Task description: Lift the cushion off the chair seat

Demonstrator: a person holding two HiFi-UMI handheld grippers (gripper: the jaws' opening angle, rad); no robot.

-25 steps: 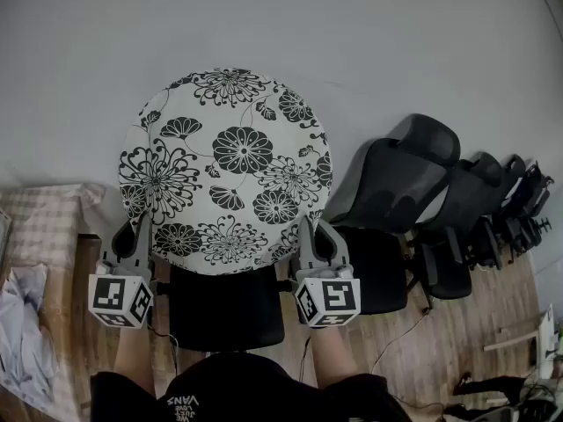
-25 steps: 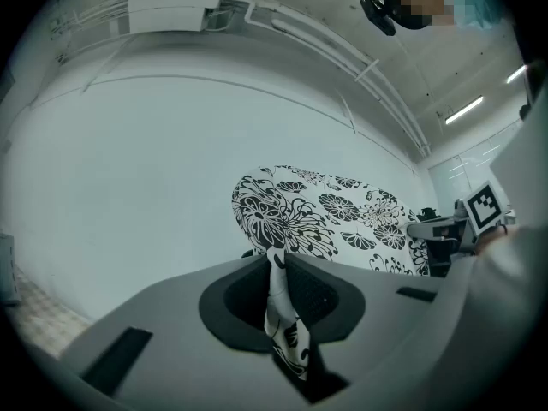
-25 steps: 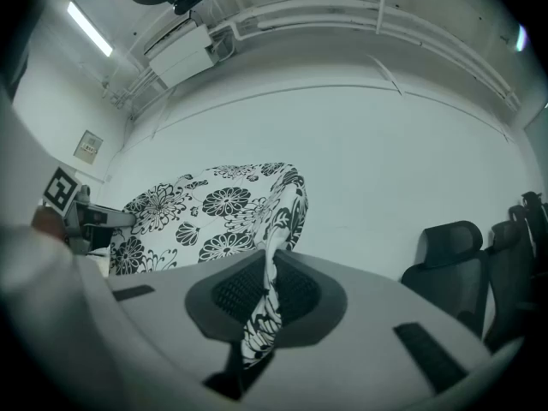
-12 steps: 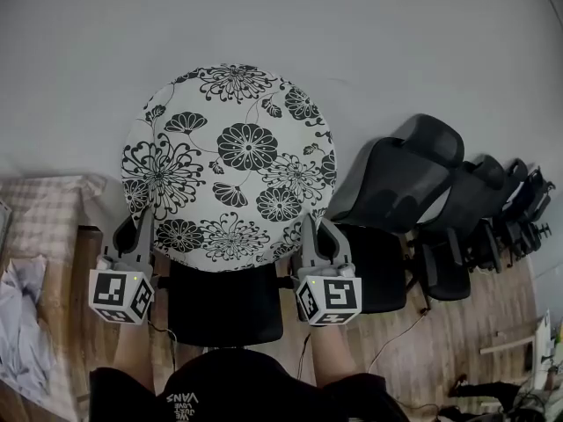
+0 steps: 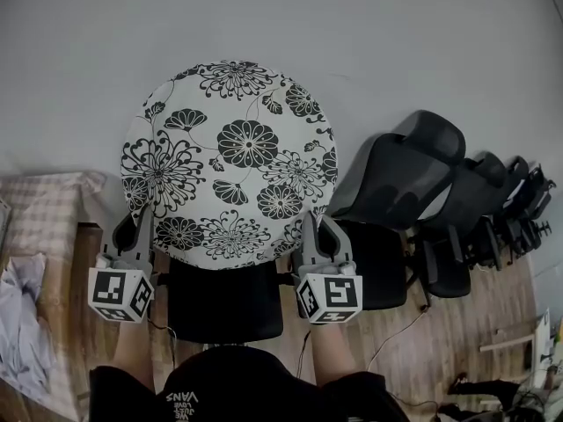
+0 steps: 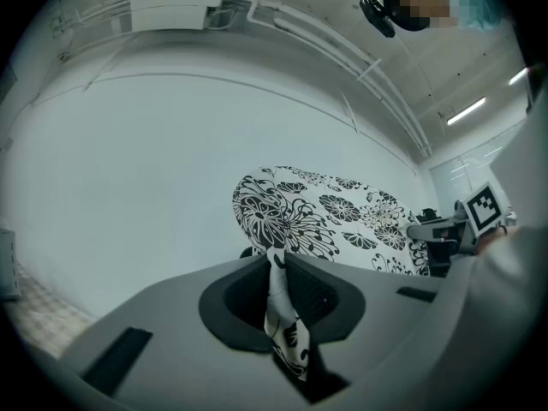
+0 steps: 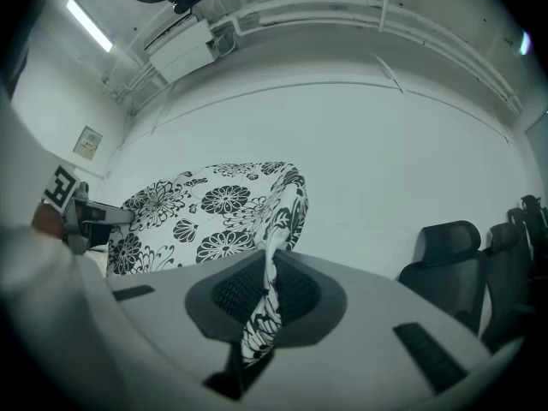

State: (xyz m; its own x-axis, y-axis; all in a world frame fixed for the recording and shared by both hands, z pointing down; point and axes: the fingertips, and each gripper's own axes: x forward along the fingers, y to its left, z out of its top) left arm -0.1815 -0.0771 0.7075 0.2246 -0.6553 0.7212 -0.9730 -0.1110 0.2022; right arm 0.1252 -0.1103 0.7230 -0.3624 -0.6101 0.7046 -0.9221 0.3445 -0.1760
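While left gripper (image 5: 141, 225) and right gripper (image 5: 310, 229) pinch its edge, cushion (image 5: 230, 161) between them, above chair (image 5: 224, 304).

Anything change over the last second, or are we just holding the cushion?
Hardly anything. The cushion sits a touch higher in the head view, its far edge raised slightly. The left gripper and right gripper stay shut on its near edge, in the same spots above the chair seat.
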